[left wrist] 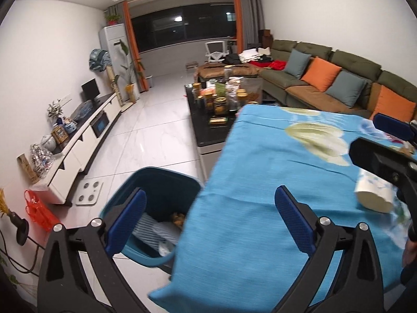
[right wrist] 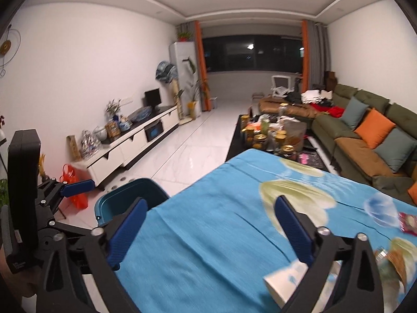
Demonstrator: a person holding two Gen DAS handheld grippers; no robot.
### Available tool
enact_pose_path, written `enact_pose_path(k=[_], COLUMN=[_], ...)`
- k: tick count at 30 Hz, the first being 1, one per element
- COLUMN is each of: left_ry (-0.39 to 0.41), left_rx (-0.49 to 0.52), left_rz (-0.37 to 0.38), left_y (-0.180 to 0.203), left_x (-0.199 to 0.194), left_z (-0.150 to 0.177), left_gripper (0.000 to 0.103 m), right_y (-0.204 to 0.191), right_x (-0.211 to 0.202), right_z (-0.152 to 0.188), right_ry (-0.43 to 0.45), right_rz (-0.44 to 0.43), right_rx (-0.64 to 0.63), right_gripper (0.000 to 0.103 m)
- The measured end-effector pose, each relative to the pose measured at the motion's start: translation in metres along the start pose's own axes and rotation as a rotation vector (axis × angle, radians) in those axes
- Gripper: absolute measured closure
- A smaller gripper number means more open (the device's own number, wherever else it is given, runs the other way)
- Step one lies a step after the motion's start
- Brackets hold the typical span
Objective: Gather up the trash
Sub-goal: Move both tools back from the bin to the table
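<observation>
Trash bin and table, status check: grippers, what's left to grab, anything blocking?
Left gripper open, empty. Right gripper open, empty. Paper cup and wrappers on blue tablecloth. Bin beside table, unobstructed.

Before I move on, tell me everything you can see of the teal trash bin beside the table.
The trash bin is dark teal, looks like plastic, with a rounded-rectangular rim and no lid on it. It stands upright on the pale tiled floor, close against the left edge of the blue tablecloth, whose hanging cloth hides its right side. Inside lie striped paper-like waste, pale crumpled scraps and something brownish. Neither hand-held gripper touches it.
</observation>
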State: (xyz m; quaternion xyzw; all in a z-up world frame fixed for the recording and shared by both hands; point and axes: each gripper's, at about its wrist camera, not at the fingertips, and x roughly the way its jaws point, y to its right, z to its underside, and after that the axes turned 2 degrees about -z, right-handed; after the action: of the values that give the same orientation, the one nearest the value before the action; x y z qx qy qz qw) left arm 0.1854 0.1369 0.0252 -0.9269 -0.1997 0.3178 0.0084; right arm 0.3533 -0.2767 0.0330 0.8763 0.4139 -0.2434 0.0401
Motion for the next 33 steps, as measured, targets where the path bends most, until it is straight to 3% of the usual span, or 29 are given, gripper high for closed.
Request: enact_pose_path(k=[10,19,25,33], left_ry=[0.032,0.09,0.07,0.022], left_rx=[0.015,0.017,0.037,0.082], left_rz=[0.11,0.258,0.345,0.442], left_y=[0.043,0.066,0.09,0.126], left_x=[-0.054,-0.093,-0.087,-0.061], left_z=[0.015,0.04,0.054,0.056], left_gripper=[0.006,0.006,0.006,0.006], right_y=[0.036,0.08,0.11,0.139], right_x=[-0.084,-0.154,-0.176,-0.173], right_z=[0.045,0.103,0.145,0.167], right_ry=[0.103,0.147,0.095,0.033], right_rz=[0.112,0.321,0.422,0.453], right_rx=[0.056,0.119,0.16,0.221], right_gripper=[0.007,0.007,0.007,0.007])
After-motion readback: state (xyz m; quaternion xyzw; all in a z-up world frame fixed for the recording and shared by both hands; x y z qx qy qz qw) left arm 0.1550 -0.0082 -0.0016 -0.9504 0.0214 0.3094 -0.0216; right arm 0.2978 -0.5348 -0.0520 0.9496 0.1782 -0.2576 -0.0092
